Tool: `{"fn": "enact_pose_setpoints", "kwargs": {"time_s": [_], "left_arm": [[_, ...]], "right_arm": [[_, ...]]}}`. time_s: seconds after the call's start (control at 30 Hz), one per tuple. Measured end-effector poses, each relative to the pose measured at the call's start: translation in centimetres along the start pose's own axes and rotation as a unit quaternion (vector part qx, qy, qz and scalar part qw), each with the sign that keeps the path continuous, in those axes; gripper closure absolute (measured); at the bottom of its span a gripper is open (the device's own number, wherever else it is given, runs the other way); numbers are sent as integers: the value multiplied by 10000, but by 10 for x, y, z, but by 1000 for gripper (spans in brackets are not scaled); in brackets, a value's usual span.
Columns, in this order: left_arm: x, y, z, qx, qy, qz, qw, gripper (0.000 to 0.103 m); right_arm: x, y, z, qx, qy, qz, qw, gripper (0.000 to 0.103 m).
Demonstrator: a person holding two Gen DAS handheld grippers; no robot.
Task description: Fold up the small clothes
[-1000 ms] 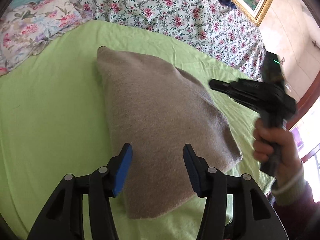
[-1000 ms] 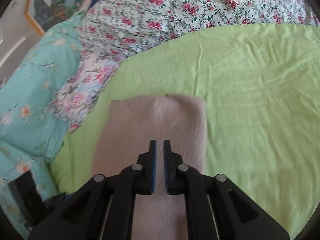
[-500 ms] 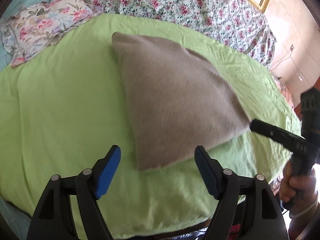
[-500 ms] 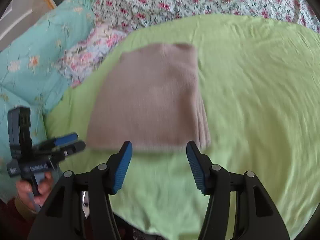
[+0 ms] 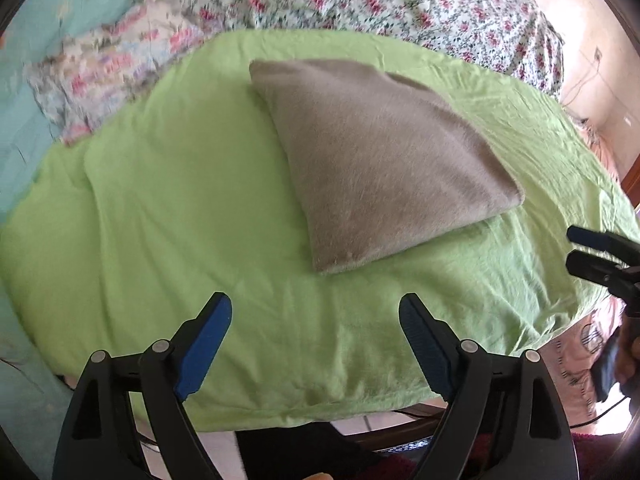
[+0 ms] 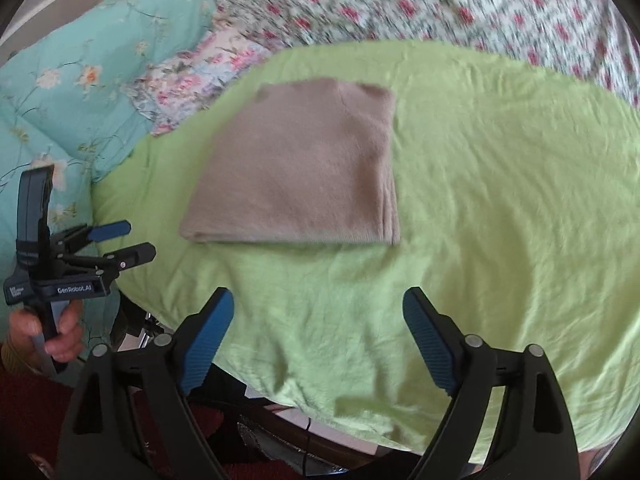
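A folded taupe garment (image 6: 296,172) lies flat on the green sheet (image 6: 500,200), a neat rectangle with its stacked edges showing along the right side in the right wrist view. Nothing touches it. In the left wrist view the same garment sits toward the far right of the sheet, one corner pointing at the camera.

Both grippers hang back from it, over the near edge of the sheet. The left gripper (image 5: 315,338) has its blue pads spread wide, its jaws opening, with only bare sheet between them. The right gripper (image 6: 318,338) is likewise spread and opening, holding nothing, the garment well beyond its fingertips.

In the right wrist view the left hand (image 6: 48,328) grips its tool's handle at the left edge. Past the sheet lie a floral quilt (image 6: 460,4), a pale flowered pillow (image 6: 196,76) and a teal cover (image 6: 80,68).
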State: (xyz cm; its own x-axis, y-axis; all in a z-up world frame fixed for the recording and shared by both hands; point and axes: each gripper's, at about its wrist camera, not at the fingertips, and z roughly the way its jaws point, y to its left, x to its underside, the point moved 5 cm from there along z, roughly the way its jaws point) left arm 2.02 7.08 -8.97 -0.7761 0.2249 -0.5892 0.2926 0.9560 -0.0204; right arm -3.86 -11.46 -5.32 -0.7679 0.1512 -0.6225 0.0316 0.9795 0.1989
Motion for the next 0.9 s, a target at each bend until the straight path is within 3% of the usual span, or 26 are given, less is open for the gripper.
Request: {"fn": "enact_pose_setpoints", "kwargs": {"time_s": [0.03, 0.1, 0.23, 0.6, 0.9], "left_arm": [[-3, -1, -7, -28, -77, 54, 10000, 14], [-12, -6, -25, -61, -339, 205, 9992, 0], [-19, -13, -30, -217, -562, 402, 9974, 1], [-18, -5, 17, -359, -151, 242, 9989, 1], [-41, -4, 23, -492, -187, 188, 9984, 1]], "right_arm": [[-4, 3, -8, -3, -110, -92, 9999, 6], [-11, 9, -19, 47, -335, -244, 9991, 0], [-13, 10, -10, 139, -292, -361, 9988, 0], [-14, 2, 41, -19, 28, 2, 10000, 0], [-37, -1, 58, -44, 78, -11, 10000, 0]]}}
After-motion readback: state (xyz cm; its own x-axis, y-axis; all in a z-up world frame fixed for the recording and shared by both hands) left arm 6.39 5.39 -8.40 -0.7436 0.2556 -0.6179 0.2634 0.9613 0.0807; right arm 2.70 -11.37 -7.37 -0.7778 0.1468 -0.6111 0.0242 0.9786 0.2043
